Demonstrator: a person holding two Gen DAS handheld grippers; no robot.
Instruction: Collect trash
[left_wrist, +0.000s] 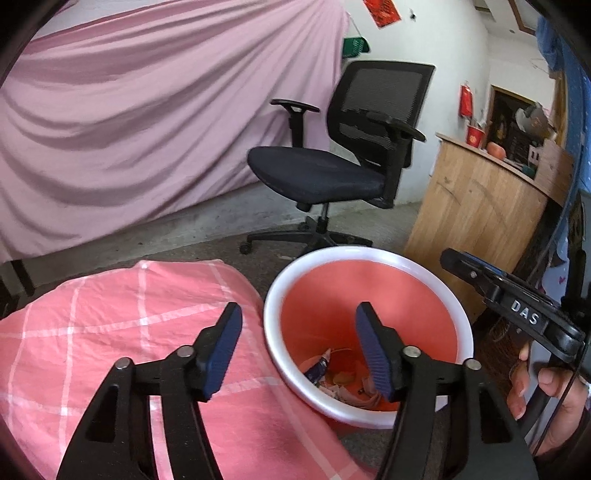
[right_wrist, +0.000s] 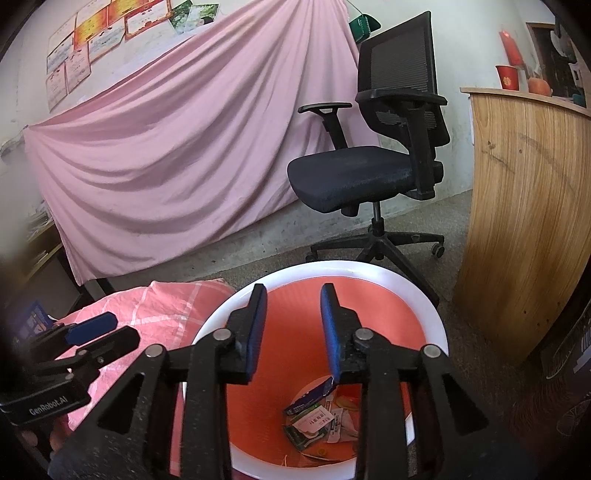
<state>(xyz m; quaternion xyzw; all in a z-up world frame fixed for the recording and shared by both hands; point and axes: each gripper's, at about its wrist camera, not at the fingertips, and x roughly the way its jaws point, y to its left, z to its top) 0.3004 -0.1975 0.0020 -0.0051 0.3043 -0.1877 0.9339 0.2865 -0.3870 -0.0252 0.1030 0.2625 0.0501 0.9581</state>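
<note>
Two empty tools (left_wrist: 299, 328) (right_wrist: 293, 314), one bin (right_wrist: 436, 325).

I read "DAS" in white on the right gripper (left_wrist: 524, 314), seen from the left wrist view. From the right wrist view, "GenRobot.AI" stands on the left gripper (right_wrist: 48, 404). Print on the wrappers (right_wrist: 310, 417) in the bin is too small for me.

On the grey concrete floor (right_wrist: 258, 254) stand a white-rimmed red bin (right_wrist: 439, 332), a black office chair (right_wrist: 369, 173) and a curved wooden counter (right_wrist: 524, 206).
</note>
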